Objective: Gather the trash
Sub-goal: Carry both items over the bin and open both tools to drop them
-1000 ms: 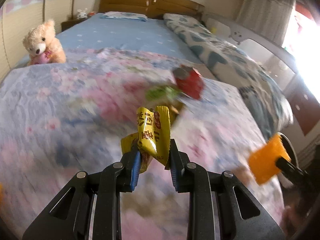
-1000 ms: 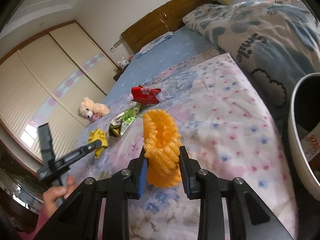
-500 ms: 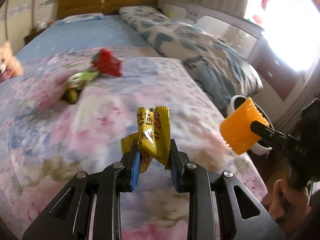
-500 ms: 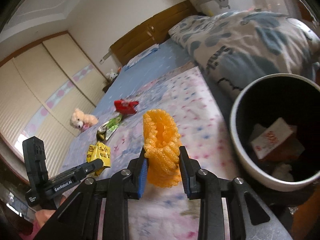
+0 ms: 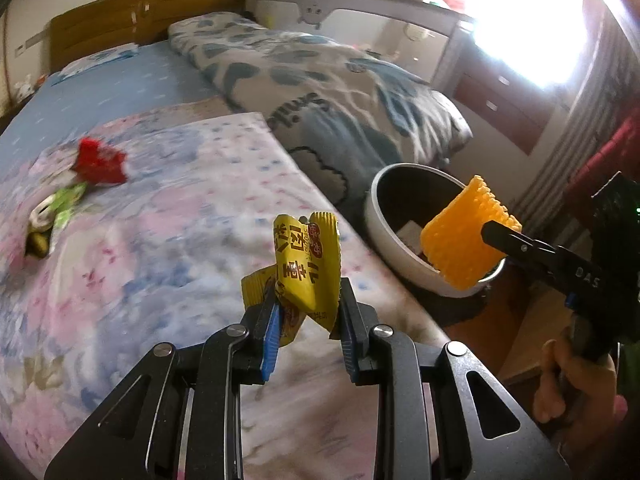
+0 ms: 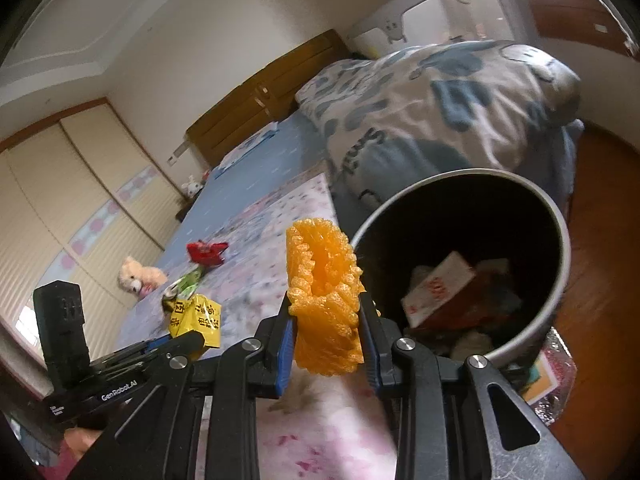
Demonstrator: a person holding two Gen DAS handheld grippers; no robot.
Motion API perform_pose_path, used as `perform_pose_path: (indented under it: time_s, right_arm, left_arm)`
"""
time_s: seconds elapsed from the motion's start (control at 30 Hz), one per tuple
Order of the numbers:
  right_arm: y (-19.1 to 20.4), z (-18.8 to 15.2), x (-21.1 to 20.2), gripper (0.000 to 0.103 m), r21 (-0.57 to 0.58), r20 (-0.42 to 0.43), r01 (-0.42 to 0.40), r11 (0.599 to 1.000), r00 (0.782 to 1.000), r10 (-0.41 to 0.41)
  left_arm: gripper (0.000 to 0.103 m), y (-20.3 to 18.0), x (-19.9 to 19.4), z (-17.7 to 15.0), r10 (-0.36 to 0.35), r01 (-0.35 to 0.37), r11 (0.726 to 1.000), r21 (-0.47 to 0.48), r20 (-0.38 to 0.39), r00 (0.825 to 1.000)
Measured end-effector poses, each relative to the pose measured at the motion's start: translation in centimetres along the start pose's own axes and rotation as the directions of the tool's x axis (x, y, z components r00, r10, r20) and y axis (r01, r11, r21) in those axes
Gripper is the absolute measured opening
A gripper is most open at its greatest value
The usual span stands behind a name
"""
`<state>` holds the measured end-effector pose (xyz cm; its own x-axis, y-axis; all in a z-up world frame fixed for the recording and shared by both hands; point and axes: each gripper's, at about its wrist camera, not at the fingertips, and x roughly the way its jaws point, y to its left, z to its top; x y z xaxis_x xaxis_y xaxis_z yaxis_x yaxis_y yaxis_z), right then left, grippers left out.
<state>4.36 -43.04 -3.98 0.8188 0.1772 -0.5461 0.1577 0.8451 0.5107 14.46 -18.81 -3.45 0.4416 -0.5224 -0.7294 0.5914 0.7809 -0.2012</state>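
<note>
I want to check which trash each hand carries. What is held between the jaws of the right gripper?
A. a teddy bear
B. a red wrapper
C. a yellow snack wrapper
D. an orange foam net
D: in the right wrist view the right gripper is shut on the orange foam net, beside the trash bin; the yellow snack wrapper sits in the left gripper.

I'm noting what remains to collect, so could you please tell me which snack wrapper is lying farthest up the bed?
The red wrapper: it lies beyond the green wrapper on the floral blanket, while the yellow wrapper is held in the left gripper.
</note>
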Motion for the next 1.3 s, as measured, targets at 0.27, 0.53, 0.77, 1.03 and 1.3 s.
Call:
perform_pose_path:
  time_s: [0.27, 0.53, 0.77, 1.03, 1.3]
  right_arm:
    - [-2.9, 0.5, -1.8, 0.029, 0.033, 0.035, 0.060, 0.998, 0.998, -0.061]
    - [-5.2, 1.1, -2.5, 0.029, 0.066, 0.050, 0.086, 0.994, 0.995, -0.089]
    - [-6.7, 1.8, -2.6, 0.029, 0.086, 0.050, 0.102, 0.991, 0.993, -0.106]
    - [-7.6, 2.6, -2.2, 0.031, 0.097, 0.043, 0.110, 0.989, 0.992, -0.114]
    - [-8.1, 3.3, -1.3, 0.033, 0.101, 0.025, 0.115, 0.988, 0.993, -0.118]
  left_arm:
    - [0.024, -4.1, 1.5, 1.1, -0.043, 0.044, 0.996, 0.073, -0.015, 0.999]
    - [0.024, -7.4, 3.7, 2.2, -0.074, 0.080, 0.989, 0.125, -0.047, 0.996]
    - [0.024, -9.3, 5.3, 3.0, -0.081, 0.091, 0.982, 0.163, -0.066, 0.995]
    - [0.024, -10.3, 6.8, 3.7, -0.083, 0.098, 0.979, 0.179, -0.087, 0.993]
    - [0.024, -11.1, 8.3, 4.5, -0.085, 0.104, 0.977, 0.186, -0.106, 0.991]
